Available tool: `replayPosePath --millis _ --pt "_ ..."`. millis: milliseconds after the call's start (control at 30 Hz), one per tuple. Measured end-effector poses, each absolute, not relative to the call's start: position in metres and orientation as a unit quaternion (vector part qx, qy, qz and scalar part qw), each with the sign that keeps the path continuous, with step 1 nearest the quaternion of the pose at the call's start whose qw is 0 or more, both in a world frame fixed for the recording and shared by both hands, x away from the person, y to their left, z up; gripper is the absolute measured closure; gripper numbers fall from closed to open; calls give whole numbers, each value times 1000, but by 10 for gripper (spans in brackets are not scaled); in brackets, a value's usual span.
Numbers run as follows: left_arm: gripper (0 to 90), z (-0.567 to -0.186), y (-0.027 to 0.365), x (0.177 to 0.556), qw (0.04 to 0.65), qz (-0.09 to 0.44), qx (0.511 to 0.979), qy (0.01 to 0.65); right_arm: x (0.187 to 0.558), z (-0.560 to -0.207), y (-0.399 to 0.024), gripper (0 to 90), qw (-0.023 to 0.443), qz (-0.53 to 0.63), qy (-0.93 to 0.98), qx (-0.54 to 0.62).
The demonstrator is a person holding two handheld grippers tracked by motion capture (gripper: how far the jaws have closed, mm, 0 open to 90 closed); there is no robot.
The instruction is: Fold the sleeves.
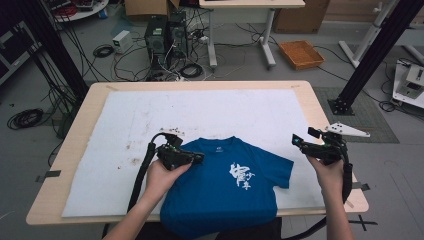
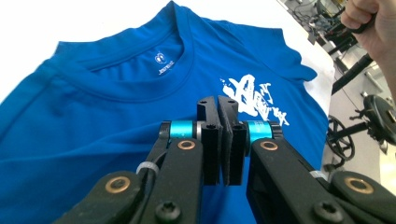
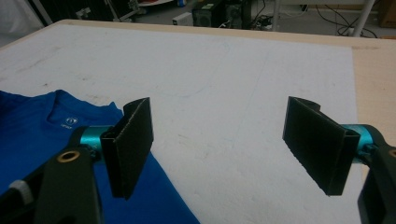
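Where a white mat [image 1: 125, 125] covers a pale wooden table [image 1: 75, 135], a blue T-shirt [image 1: 220, 185] lies face up near the front edge, collar pointing away from the person and its hem hanging over the table's near side. A white brush-style print [image 1: 243, 175] marks its chest. The left gripper [image 1: 199, 158] sits over the shirt's left shoulder, close beside the collar; in the left gripper view its two black jaws are pressed together — no cloth can be seen between them — and they point across the blue fabric toward the print. The right gripper [image 1: 298, 142] is held off to the right of the shirt, over bare mat beyond the sleeve [image 1: 282, 172], with its jaws spread wide and nothing between them.
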State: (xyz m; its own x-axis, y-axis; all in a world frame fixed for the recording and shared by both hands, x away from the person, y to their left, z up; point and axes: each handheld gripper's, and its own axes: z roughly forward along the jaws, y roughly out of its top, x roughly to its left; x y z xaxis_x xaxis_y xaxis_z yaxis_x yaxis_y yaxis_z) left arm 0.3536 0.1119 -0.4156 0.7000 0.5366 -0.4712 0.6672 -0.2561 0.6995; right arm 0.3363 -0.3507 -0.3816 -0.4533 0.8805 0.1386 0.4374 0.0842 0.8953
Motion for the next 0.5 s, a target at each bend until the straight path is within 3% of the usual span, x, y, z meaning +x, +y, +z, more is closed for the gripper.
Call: replayPosePath --millis 233,500 --pt "785 -408 118 342 499 -44 791 350 336 -383 -353 243 230 485 698 475" --pt "736 -406 155 317 465 18 796 387 334 -382 -355 244 231 486 695 478"
